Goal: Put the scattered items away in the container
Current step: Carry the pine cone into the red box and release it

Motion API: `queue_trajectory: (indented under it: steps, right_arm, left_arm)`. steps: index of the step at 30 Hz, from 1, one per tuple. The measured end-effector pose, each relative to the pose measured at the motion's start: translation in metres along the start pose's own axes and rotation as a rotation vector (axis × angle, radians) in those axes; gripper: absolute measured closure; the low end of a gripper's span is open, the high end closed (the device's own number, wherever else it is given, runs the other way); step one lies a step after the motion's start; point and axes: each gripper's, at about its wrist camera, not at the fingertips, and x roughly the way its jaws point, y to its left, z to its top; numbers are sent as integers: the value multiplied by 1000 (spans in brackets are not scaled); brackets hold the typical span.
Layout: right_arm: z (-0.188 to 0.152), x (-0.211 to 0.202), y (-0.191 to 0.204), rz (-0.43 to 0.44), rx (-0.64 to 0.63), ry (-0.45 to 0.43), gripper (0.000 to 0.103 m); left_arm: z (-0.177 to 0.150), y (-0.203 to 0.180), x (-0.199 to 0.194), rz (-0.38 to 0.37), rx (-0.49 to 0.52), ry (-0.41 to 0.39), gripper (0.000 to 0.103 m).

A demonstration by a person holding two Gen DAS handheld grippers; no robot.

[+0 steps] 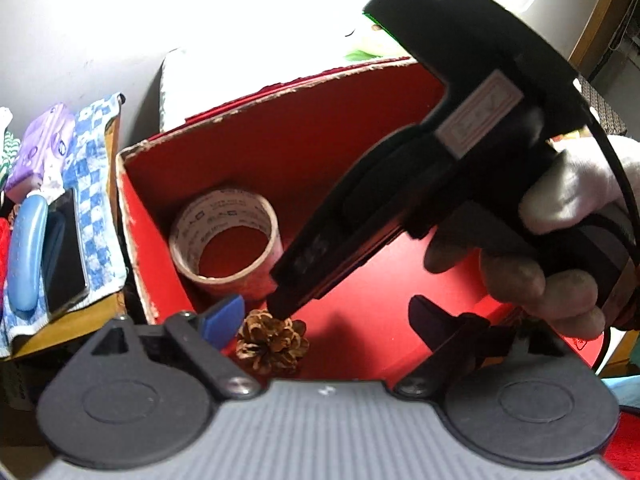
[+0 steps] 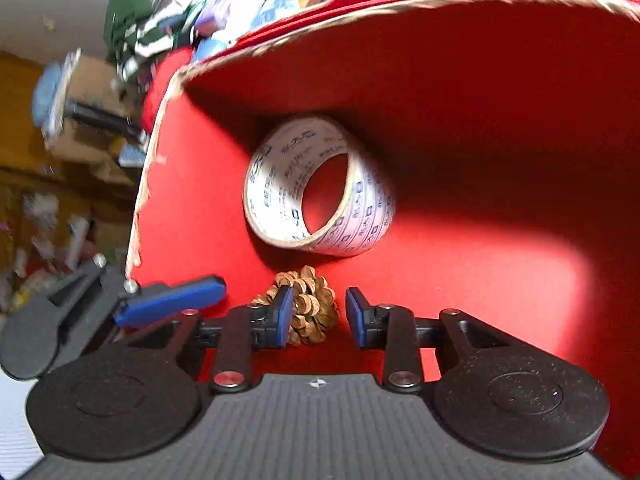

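A red cardboard box (image 1: 304, 128) lies open below both grippers. On its floor a roll of printed tape (image 1: 224, 240) stands on edge in the far left corner, and a brown pine cone (image 1: 272, 344) rests in front of it. My left gripper (image 1: 328, 314) is wide open, and the cone sits low between its fingers, untouched. The right gripper (image 2: 320, 316) hangs over the cone (image 2: 310, 308) with its blue pads apart. The left pad covers part of the cone and the right pad stands clear of it. The tape (image 2: 316, 188) lies beyond. The left gripper's blue finger (image 2: 172, 304) shows at the left.
A gloved hand (image 1: 560, 208) holds the right gripper's black body (image 1: 440, 140) across the box. Left of the box, a blue checked cloth (image 1: 92, 184) carries a purple packet (image 1: 40, 152), a dark phone (image 1: 64, 252) and a blue oblong item (image 1: 26, 252). The box wall (image 2: 480, 60) rises behind.
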Motion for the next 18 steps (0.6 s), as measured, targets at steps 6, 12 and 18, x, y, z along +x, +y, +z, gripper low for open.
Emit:
queue_trajectory:
  steps: [6,12,18]
  right_arm:
    - [-1,-1,-9,45,44,-36,71]
    - [-12,-11,-7,-29,132,-168,69]
    - [-22,-38,-18,-159,148,-278,68]
  left_arm:
    - [2,0,5,18,6,-6,8]
    - [8,-6,14,82,10,0,5]
    - [16,-5,23,102,-8,-6,3]
